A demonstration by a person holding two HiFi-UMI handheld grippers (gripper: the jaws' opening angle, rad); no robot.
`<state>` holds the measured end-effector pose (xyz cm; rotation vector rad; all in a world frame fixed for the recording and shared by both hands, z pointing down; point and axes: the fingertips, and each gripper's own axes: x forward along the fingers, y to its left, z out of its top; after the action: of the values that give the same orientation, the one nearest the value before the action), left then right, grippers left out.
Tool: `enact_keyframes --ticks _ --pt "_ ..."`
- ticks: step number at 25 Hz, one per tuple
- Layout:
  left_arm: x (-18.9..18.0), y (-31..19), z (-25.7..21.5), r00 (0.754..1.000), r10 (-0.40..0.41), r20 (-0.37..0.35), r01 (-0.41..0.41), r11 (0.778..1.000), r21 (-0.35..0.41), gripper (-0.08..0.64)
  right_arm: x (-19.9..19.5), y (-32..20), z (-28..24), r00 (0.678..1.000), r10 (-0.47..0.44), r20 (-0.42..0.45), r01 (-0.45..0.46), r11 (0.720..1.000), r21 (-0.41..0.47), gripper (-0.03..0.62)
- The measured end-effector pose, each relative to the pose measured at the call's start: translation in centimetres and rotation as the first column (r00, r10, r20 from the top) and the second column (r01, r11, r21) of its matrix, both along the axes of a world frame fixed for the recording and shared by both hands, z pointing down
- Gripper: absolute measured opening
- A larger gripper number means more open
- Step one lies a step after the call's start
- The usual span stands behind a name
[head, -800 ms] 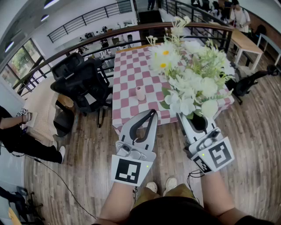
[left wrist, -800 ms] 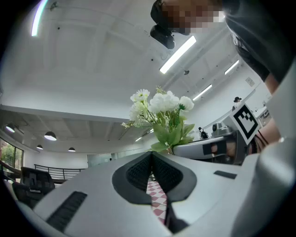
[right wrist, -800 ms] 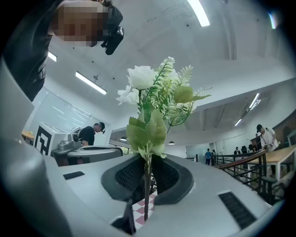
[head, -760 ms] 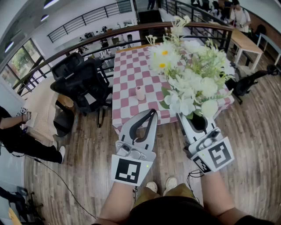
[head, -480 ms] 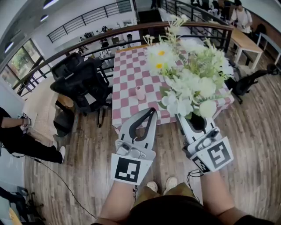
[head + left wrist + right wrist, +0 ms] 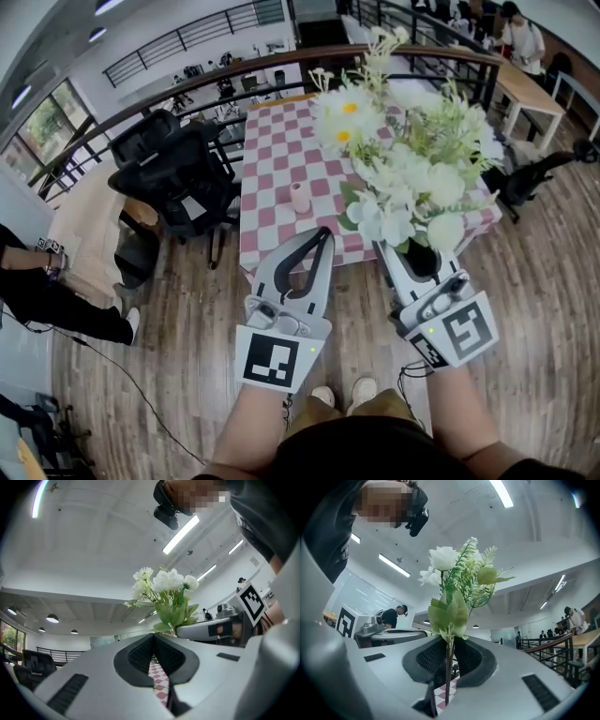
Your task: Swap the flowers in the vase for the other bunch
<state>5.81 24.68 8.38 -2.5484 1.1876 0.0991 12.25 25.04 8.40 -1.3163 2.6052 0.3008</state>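
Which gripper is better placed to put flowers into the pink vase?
The right. The right gripper is shut on the stem of the white flowers, with the vase ahead on the table. The left gripper is shut and empty.

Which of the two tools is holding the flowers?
The right tool: its jaws pinch the stem of the white flower bunch. The left tool is shut with nothing between its jaws.

grippers point(image 6: 323, 239) point(image 6: 392, 255) 2 | flower bunch point(image 6: 403, 159) 1 | vase point(image 6: 299, 199) 1 | chairs point(image 6: 173, 173) point(image 6: 534, 173) perhaps 2
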Motion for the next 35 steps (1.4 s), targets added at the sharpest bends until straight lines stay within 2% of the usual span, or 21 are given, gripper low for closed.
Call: enact_keyframes --ticks 21,30,35 --pt "0.0 0.2 -0.7 0.996 -0.09 -0.012 0.09 0.996 0.012 0.008 0.8 0.8 -0.2 0.996 -0.092 0.015 0.092 0.996 0.002 0.057" --pt "-0.3 0.9 -0.5 0.994 -0.103 0.018 0.103 0.994 0.02 0.008 0.4 1.3 -0.3 0.991 -0.127 0.048 0.127 0.992 0.007 0.057" --pt "-0.3 0.6 -0.1 0.995 -0.1 0.008 0.099 0.995 0.029 0.008 0.3 0.9 0.4 0.987 -0.147 0.071 0.147 0.989 -0.002 0.055"
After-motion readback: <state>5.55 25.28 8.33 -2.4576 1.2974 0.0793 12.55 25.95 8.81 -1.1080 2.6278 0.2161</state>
